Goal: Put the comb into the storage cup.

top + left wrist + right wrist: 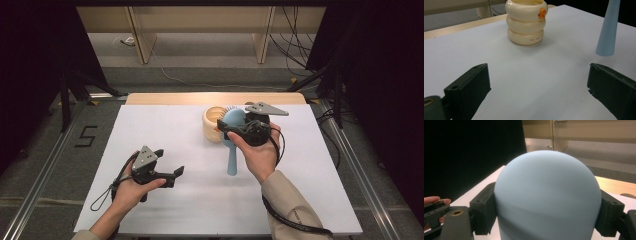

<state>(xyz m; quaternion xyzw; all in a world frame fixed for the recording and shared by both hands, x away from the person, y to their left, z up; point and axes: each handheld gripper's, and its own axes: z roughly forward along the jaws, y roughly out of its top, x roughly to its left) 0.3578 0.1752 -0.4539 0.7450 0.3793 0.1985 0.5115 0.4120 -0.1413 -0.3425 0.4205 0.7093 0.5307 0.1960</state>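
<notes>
A light blue hairbrush (232,157) stands nearly upright right of the table's middle, handle end down close to the white sheet. My right gripper (235,127) is shut on its round head (546,182), one black jaw pressing each side. Just behind and left of the head stands a cream ringed cup (212,122) with a small orange knob. My left gripper (170,161) hovers low at the front left, open with nothing between its jaws. From the left gripper (537,67) view, the cup (526,25) stands ahead and the brush handle (608,30) comes down at the right.
A white sheet (165,130) covers the table, with a wooden strip (215,98) along its far edge. Dark stands and cables flank the table on the floor. A wooden bench stands beyond the far edge.
</notes>
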